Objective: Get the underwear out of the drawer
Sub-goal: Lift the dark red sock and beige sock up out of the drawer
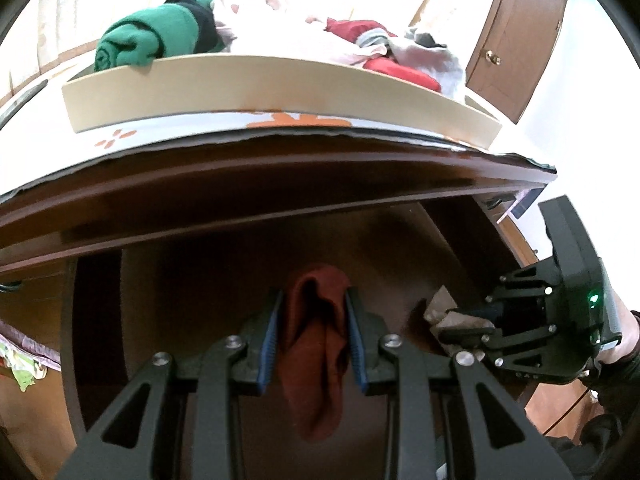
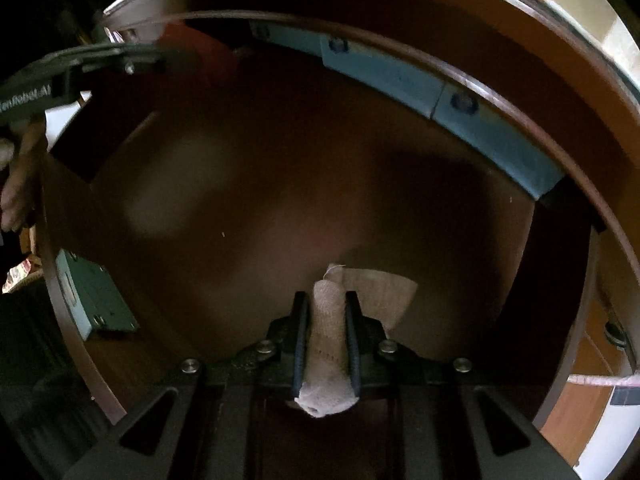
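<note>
Clamping a dark red cloth piece [image 1: 316, 344], the left gripper [image 1: 314, 340] is waiting; the right gripper [image 2: 326, 344], pinching a beige knitted piece [image 2: 328, 332], should be lifting straight out of the brown wooden drawer [image 2: 280, 184].

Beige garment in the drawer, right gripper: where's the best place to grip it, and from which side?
Probably the bunched fold of the beige garment, from above: it stands up as a ridge off the drawer floor, while its flat flap beside it offers no edge. The right gripper is already shut on that ridge, pointing steeply down.
</note>
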Available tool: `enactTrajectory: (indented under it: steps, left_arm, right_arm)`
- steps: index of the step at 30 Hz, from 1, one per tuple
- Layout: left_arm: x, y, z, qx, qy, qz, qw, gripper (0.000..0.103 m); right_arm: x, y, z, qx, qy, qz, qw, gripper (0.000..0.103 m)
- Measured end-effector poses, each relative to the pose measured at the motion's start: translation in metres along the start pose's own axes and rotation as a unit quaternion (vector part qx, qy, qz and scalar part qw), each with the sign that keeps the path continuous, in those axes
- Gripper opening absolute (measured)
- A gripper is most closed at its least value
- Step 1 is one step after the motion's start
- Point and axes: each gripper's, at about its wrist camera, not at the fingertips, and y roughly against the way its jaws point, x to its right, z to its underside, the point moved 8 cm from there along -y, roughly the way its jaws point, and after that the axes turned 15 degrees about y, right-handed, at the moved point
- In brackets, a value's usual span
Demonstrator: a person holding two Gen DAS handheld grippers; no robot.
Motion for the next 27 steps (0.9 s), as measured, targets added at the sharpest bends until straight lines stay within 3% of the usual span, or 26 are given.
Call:
enactTrajectory:
  steps: [13, 27]
  left_arm:
    - [-0.001, -0.001, -0.001, 0.002, 0.008, 0.007, 0.9999, 0.029]
    - [-0.005, 0.01, -0.002, 0.031, 0.01, -0.002, 0.9995, 0.029]
  right_arm:
    - [-0.011, 0.02, -0.039, 0.097, -0.001, -0.021, 0.995, 0.019]
    - [-0.008, 0.083, -0.001, 0.18, -0.011, 0.005, 0.984, 0.019]
